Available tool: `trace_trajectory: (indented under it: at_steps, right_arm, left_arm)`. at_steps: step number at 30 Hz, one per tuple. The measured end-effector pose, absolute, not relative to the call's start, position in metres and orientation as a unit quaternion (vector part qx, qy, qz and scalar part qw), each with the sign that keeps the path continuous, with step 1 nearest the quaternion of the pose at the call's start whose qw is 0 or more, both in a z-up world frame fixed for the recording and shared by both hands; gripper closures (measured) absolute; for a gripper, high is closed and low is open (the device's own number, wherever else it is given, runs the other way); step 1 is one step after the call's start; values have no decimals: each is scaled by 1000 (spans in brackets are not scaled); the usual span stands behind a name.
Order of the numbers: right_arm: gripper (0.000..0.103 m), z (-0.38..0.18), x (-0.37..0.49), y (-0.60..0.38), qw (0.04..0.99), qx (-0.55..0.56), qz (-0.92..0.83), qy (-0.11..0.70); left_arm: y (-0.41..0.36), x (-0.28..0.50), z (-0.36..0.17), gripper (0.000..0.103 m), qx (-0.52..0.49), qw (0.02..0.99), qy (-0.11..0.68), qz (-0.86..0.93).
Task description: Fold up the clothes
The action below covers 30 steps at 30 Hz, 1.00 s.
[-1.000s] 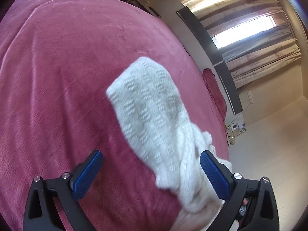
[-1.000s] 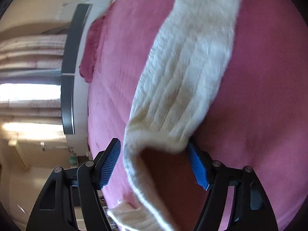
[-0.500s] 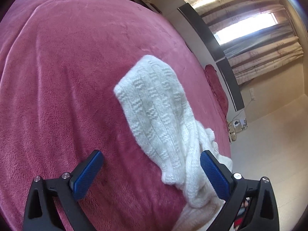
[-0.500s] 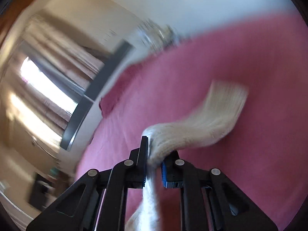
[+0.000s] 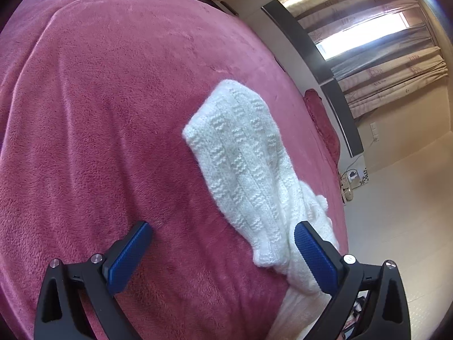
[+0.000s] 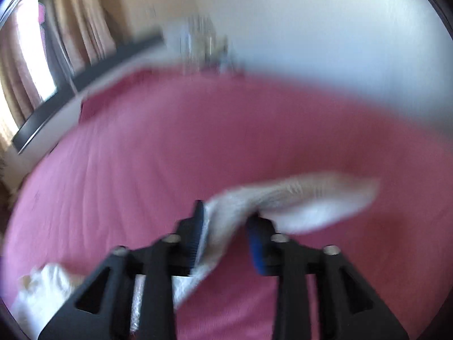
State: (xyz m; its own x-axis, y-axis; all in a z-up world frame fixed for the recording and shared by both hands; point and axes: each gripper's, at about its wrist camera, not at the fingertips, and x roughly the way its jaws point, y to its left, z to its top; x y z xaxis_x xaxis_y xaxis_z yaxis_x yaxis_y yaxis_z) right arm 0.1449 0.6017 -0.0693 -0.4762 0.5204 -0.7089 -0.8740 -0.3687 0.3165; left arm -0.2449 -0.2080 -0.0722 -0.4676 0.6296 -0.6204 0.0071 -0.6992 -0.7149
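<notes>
Your right gripper (image 6: 226, 223) is opening, its fingers letting go of the white knitted sweater (image 5: 240, 153) at lower centre; a second ago they pinched it. The fold now lies on the pink plush bed (image 5: 99, 113). Left gripper (image 5: 220, 252) stays spread, empty.

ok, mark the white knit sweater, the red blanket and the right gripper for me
white knit sweater (image 5: 240, 153), left wrist view, on the flat knitted panel.
red blanket (image 5: 99, 99), left wrist view, on a bare stretch left of the sweater.
right gripper (image 6: 225, 223), right wrist view, midway between the fingertips; jaws opening, knit between them.
</notes>
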Motion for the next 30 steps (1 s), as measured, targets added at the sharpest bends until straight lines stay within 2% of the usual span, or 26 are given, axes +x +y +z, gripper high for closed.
trace_trajectory:
  at_steps: [5, 7, 10, 12, 14, 19, 23, 26, 28, 29, 30]
  right_arm:
    - [60, -100, 190, 590, 371, -235, 758, 482]
    - [43, -96, 204, 569, 355, -233, 757, 497]
    - [42, -84, 220, 530, 331, -229, 770, 494]
    - [42, -76, 233, 508, 328, -226, 780, 483]
    - [42, -66, 239, 491, 325, -223, 789, 471]
    - [42, -41, 202, 474, 310, -221, 814, 439]
    - [42, -28, 150, 462, 276, -230, 834, 419]
    - [42, -19, 114, 446, 251, -245, 851, 390]
    - [42, -18, 99, 433, 233, -257, 861, 372]
    - [42, -19, 93, 427, 222, -264, 864, 366]
    - [41, -22, 90, 425, 216, -268, 866, 362]
  left_arm:
    - [-217, -245, -61, 0, -462, 198, -351, 790]
    - [-222, -252, -56, 0, -458, 200, -358, 789]
    - [-228, -273, -49, 0, -459, 185, -356, 793]
    - [-227, -294, -47, 0, -483, 148, -320, 801]
    - [-224, -319, -59, 0, -517, 143, -327, 778]
    - [-208, -361, -80, 0, -595, 62, -330, 730]
    - [-175, -353, -65, 3, -592, -1, -246, 768]
    - [-167, -336, -57, 25, -569, -10, -196, 799]
    - [-178, -323, -50, 54, -550, -5, -203, 810]
    - [-185, -317, -47, 62, -542, -1, -212, 813]
    - [-194, -310, -44, 74, -536, 5, -228, 813]
